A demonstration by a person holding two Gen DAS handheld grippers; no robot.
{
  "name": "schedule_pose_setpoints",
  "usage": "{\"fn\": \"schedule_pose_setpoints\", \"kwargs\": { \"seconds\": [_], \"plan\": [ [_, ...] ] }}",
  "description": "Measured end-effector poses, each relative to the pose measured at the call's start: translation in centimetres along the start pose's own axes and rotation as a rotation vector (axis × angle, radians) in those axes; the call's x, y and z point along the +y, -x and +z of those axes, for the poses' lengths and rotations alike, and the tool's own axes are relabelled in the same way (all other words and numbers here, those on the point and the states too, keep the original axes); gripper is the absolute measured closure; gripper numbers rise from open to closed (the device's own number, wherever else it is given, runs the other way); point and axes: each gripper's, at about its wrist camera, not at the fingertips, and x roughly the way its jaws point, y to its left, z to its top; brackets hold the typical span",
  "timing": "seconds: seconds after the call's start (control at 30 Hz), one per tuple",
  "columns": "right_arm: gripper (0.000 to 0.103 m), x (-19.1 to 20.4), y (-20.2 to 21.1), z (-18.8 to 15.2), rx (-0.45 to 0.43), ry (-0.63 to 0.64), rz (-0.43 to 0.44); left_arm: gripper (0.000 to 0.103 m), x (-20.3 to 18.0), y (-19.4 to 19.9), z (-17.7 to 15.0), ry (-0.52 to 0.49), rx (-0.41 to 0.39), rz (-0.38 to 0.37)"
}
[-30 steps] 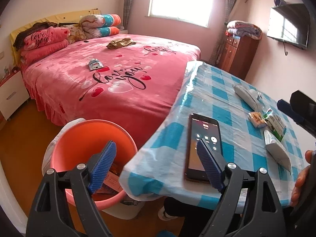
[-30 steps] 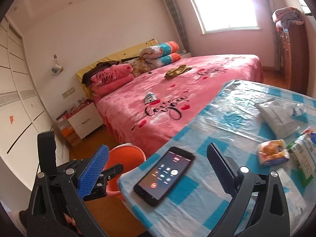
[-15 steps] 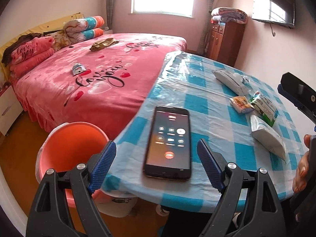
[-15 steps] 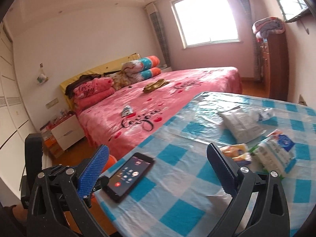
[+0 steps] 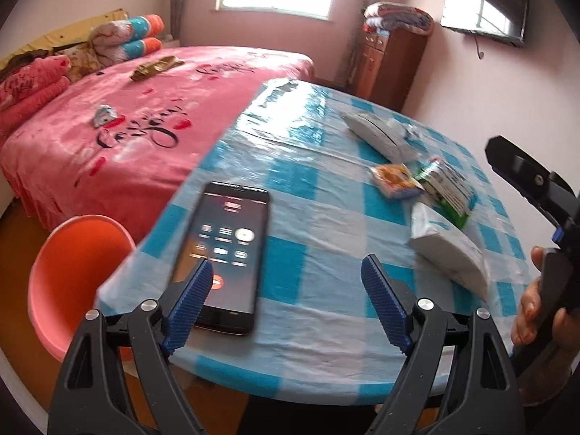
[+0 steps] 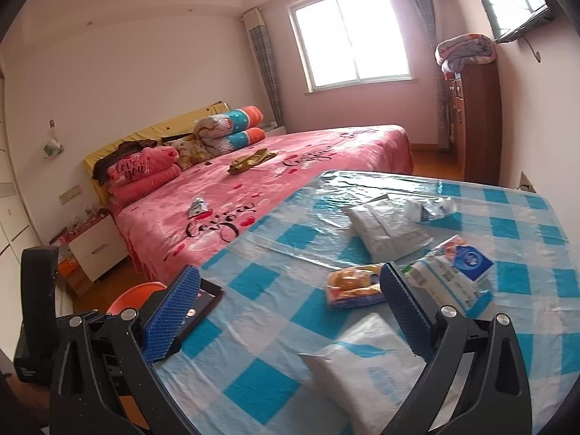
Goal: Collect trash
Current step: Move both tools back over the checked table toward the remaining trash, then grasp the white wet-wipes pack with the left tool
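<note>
Nearest the cameras, both tongs stood wide apart and held nothing: the left tongs (image 5: 286,297) hung over the near edge of the tabletop (image 5: 319,195), the right tongs (image 6: 290,308) over its checked blue-and-white cover. A hand (image 5: 533,311) gripped the right tool's handle at the right edge of the left view. Just beyond the left tongs a phone (image 5: 226,253) lay face up with its screen lit. Below the tabletop's left corner stood an orange bin (image 5: 72,272). The trash lay farther along the tabletop: a white tissue pack (image 6: 366,362) closest to the right tongs, then an orange snack wrapper (image 6: 353,286) beside a green-and-white packet (image 6: 453,275), then a flat white bag (image 6: 388,232). Farthest off, on the pink bed (image 6: 290,166), lay a small crumpled wrapper (image 6: 197,206) and an olive-coloured scrap (image 6: 252,159).
</note>
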Motion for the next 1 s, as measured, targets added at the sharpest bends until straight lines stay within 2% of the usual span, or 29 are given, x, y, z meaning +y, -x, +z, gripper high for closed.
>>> {"fn": "schedule_pose_setpoints", "kwargs": {
  "seconds": [0.27, 0.4, 0.5, 0.67, 0.8, 1.0],
  "plan": [
    [0.005, -4.1, 0.3, 0.1, 0.018, -0.066, -0.047, 0.019, -3.5, -0.8, 0.0, -0.041, 0.052, -0.076],
    [0.005, -6.7, 0.4, -0.1, 0.031, -0.101, -0.125, 0.019, -5.3, -1.2, -0.1, -0.063, 0.061, -0.117],
    [0.005, -9.5, 0.9, -0.4, 0.018, -0.167, -0.138, 0.019, -6.4, -1.7, -0.4, -0.072, 0.081, -0.130],
    [0.005, -12.5, 1.7, -0.7, -0.004, -0.204, -0.178, 0.019, -8.4, -2.2, -0.7, -0.078, 0.087, -0.158],
    [0.005, -15.1, 2.4, -1.0, -0.023, -0.283, -0.175, 0.017, -10.0, -2.4, -0.9, -0.084, 0.080, -0.182],
    [0.005, -18.0, 3.2, -1.4, -0.034, -0.372, -0.171, 0.017, -13.2, -3.3, -1.4, -0.110, 0.141, -0.251]
  ]
}}
